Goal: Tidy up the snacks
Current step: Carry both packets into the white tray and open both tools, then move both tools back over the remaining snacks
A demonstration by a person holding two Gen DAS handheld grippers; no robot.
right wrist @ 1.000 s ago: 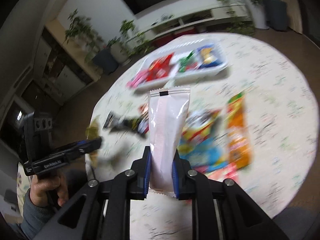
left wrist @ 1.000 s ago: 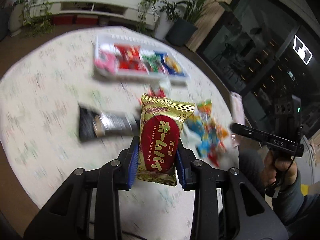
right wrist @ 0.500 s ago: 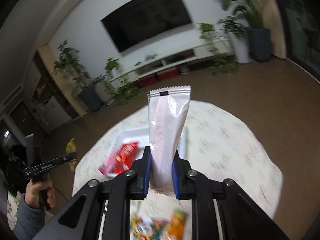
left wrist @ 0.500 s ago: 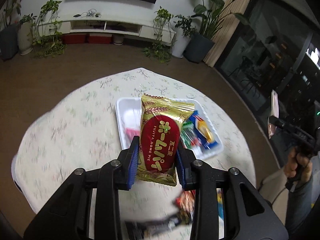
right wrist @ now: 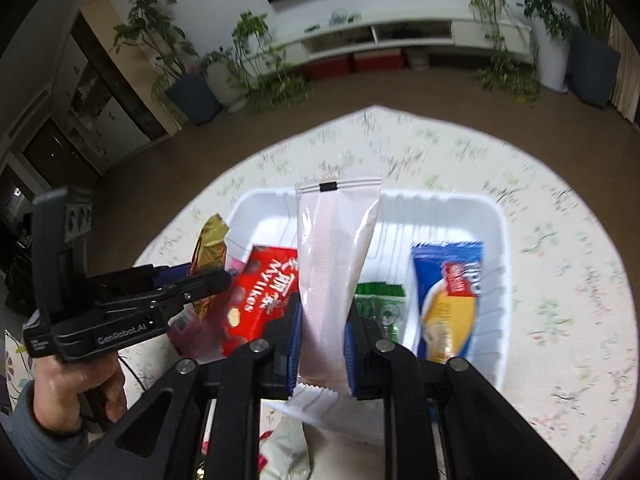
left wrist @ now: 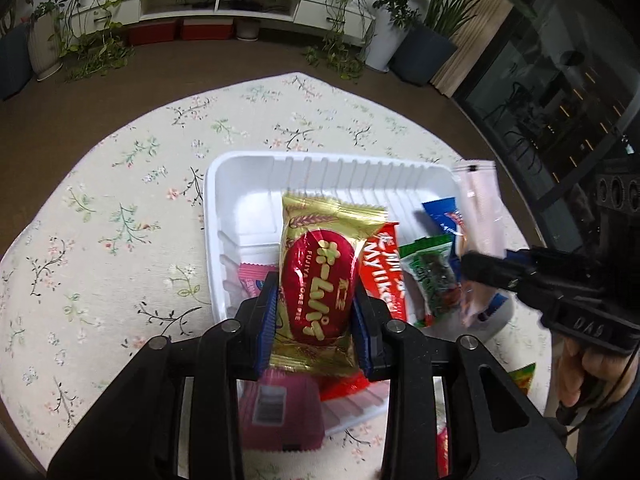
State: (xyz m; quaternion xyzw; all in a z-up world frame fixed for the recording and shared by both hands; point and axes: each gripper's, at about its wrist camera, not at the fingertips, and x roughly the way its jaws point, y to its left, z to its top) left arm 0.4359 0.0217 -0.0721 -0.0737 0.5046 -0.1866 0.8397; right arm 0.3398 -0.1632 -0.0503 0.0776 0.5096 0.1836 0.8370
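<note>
- Left wrist view: my left gripper (left wrist: 314, 312) pinches the gold-and-red pie packet (left wrist: 320, 280) by its sides, held over the white tray (left wrist: 248, 168) on the floral tablecloth (left wrist: 120, 208). Let go from here, it could land across the red chocolate bag (left wrist: 384, 272) and the pink packet (left wrist: 250, 280) instead of a bare patch.
- My right gripper (right wrist: 322, 340) is pressed tight on the pale pink sachet (right wrist: 336, 256), also above the tray. The two tools sit close together, so I risk knocking one with the other.
- The sachet is slim and glossy; I judge it could slide or tip over the blue-and-yellow packet (right wrist: 452, 292).
- Both held packets hide the tray floor beneath them, so I cannot tell what room remains.
- The right wrist view is blurred, and the green packet (right wrist: 380, 304) is mostly covered.
</note>
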